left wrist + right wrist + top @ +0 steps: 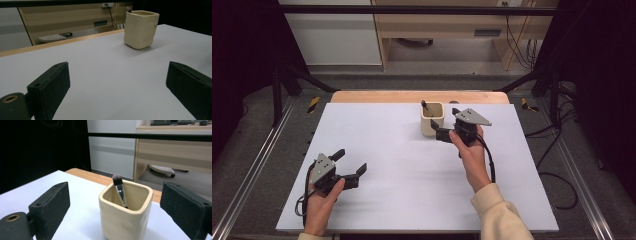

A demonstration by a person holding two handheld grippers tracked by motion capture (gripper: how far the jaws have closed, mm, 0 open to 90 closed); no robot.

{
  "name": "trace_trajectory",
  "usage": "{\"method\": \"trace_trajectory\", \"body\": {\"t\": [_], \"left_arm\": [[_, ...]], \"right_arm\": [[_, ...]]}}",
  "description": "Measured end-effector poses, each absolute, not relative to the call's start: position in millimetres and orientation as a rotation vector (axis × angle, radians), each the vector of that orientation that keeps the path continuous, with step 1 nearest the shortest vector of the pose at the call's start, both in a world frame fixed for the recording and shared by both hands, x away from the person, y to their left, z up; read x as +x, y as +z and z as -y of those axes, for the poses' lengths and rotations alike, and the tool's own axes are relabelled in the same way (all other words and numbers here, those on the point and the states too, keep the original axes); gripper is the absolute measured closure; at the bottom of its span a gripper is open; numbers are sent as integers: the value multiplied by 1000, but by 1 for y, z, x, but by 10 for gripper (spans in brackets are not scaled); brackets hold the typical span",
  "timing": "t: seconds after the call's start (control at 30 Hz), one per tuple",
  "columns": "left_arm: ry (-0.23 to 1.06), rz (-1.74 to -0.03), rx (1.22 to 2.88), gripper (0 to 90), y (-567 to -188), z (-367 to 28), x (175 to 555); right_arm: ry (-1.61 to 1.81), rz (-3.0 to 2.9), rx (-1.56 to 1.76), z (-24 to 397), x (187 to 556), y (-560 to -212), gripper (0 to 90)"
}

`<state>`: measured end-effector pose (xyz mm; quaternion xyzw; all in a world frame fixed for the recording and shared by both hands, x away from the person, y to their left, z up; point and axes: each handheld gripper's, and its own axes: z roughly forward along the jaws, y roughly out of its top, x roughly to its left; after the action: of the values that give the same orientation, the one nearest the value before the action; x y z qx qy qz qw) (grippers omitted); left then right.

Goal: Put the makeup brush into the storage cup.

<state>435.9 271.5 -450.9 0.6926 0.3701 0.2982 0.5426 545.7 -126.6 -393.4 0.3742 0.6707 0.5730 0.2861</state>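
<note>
1. Standing upright near the far edge of the white table [402,165], a cream square cup [432,119] holds a brush [119,188], bristles up, leaning against its wall.
2. No writing is legible.
3. The right gripper [448,123] sits just beside the cup, jaws spread wide; the left gripper [351,163], jaws also apart, rests well apart at the near left.
4. Wooden furniture [447,25] stands behind.

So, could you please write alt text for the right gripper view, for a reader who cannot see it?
A cream square cup stands on a white table and holds a makeup brush, bristles up. Two black jaws of the right gripper stand open on either side of the cup, not touching it.
</note>
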Motion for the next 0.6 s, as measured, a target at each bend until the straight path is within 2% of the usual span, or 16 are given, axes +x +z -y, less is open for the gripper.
{"method": "trace_trajectory", "body": {"t": [0.6], "left_arm": [[698, -874, 1641, 42, -450, -272, 436]], "right_arm": [[1517, -1895, 855, 136, 524, -381, 97]]}}
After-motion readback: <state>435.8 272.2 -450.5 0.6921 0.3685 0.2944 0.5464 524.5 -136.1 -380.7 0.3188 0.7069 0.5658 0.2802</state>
